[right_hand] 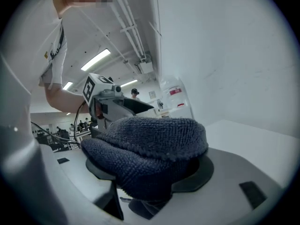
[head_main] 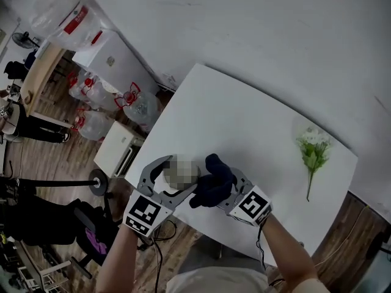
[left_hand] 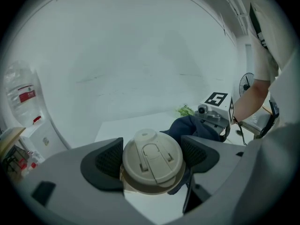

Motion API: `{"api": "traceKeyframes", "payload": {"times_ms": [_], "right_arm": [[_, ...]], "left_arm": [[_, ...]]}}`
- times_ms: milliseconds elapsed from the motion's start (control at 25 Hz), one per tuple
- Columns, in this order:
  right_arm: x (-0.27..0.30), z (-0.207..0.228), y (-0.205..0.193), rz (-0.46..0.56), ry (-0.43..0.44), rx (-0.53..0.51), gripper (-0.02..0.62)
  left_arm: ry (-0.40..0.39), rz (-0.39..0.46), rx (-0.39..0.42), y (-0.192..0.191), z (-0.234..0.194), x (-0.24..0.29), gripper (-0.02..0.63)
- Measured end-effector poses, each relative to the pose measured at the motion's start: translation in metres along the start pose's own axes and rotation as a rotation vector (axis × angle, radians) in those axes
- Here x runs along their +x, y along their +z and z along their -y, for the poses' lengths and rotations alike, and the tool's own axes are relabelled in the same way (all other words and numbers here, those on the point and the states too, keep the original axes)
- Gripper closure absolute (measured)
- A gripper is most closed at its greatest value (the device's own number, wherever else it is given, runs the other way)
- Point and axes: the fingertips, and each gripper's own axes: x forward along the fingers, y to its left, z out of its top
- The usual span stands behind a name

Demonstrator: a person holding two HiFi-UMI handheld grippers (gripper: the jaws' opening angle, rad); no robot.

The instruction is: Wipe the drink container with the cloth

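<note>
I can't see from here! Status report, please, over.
Left gripper shut on cup. Right gripper shut on cloth, right beside cup. Flower sprig far off on table, nothing in the way.

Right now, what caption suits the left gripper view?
Left gripper holds the lidded drink container, with the dark cloth beside it.

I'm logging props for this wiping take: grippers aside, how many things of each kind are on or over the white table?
drink container: 1
cloth: 1
flower sprig: 1
Total: 3
</note>
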Motion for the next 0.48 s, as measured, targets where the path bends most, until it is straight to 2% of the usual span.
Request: {"api": "traceKeyframes", "payload": {"times_ms": [160, 320, 480], "right_arm": [[0.027, -0.003, -0.010, -0.017, 0.063, 0.010, 0.291], [0.045, -0.001, -0.012, -0.014, 0.089, 0.017, 0.291], [0.057, -0.001, -0.013, -0.036, 0.125, -0.017, 0.253]], "left_arm": [[-0.023, 0.021, 0.020, 0.002, 0.001, 0.001, 0.206], [-0.041, 0.053, 0.037, 0.006, 0.002, 0.000, 0.207], [-0.046, 0.074, 0.040, 0.013, 0.002, -0.001, 0.207]]}}
